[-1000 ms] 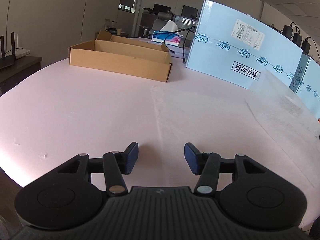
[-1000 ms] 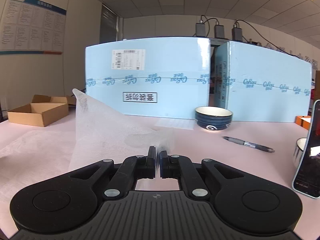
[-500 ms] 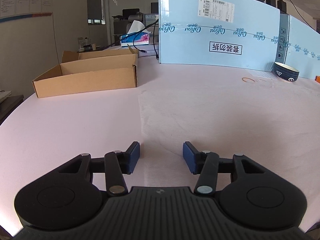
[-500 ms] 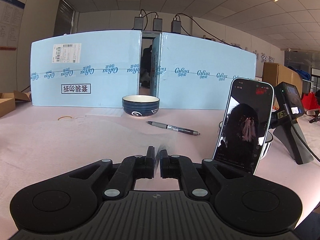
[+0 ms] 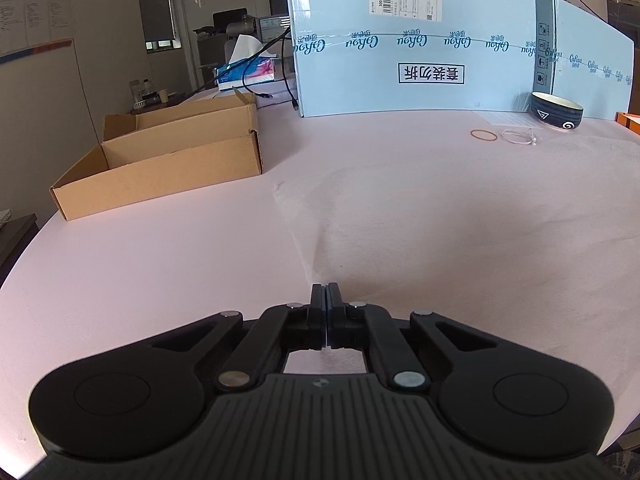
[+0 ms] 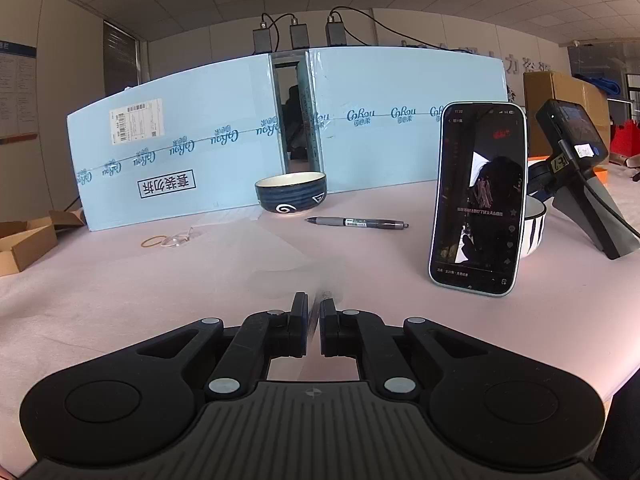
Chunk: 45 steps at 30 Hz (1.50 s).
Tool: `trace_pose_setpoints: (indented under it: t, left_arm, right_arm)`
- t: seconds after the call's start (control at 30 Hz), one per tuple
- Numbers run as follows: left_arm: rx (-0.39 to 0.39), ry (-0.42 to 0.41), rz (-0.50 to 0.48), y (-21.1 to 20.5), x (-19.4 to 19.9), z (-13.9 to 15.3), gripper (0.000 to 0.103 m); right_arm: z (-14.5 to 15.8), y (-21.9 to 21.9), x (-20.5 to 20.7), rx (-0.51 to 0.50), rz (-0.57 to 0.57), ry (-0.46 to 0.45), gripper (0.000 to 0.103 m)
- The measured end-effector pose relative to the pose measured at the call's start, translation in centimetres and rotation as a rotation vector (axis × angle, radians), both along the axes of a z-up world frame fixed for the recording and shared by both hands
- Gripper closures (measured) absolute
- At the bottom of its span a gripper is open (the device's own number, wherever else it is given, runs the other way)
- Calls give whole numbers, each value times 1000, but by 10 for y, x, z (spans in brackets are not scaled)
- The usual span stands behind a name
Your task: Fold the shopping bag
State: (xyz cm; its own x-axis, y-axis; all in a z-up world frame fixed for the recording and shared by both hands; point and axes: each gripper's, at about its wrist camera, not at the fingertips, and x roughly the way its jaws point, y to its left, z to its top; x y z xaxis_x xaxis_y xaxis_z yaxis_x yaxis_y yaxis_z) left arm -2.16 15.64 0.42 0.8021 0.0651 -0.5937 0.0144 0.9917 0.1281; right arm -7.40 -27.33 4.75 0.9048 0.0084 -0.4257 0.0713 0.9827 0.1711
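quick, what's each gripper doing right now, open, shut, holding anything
Left gripper: shut, pinching the edge of the thin white bag.
Right gripper: shut on another part of the bag.

Left wrist view low over pink table (image 5: 160, 264), aimed toward 12 o'clock, right wrist view likewise low, both sharing blue box (image 5: 412, 36) (image 6: 180, 152), bowl (image 5: 557, 111) (image 6: 291, 197) at 1 and 12 o'clock.

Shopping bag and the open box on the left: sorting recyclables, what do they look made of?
Shopping bag: seemingly thin translucent white plastic film or non-woven, matte; the pink table shows through. Open box: brown corrugated cardboard, matte, with raw cut flap edges.
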Motion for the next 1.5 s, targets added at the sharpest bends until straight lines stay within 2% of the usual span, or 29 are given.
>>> trace_pose_setpoints:
  t: [0.17,0.33,0.43,0.57,0.83,0.93,1.0,1.27,1.4,1.5]
  left_arm:
    - [76,32,9,4,0,6,103]
    - [174,26,78,21,-7,22,102]
    - [189,22,109,30,-10,28,102]
    - [194,42,141,39,-10,24,101]
    - [188,73,213,57,-10,11,101]
    - [186,68,241,63,-11,11,101]
    - [170,61,270,69,-14,13,99]
    - [123,-10,374,86,-38,29,89]
    - [55,-67,313,72,-43,43,84]
    - [11,-95,201,46,-36,51,77]
  right_arm:
    - [-3,8,-8,61,79,30,99]
    - [-4,22,-16,105,228,54,95]
    - [-5,31,-20,125,274,52,95]
    - [-9,33,-20,135,276,68,95]
    - [-7,30,-27,138,283,76,95]
    - [-7,27,-30,140,286,79,88]
    - [-6,24,-32,138,282,80,83]
    - [2,2,-40,45,174,75,83]
    - [4,-10,-36,16,131,64,82]
    - [8,-14,-33,-7,119,45,78]
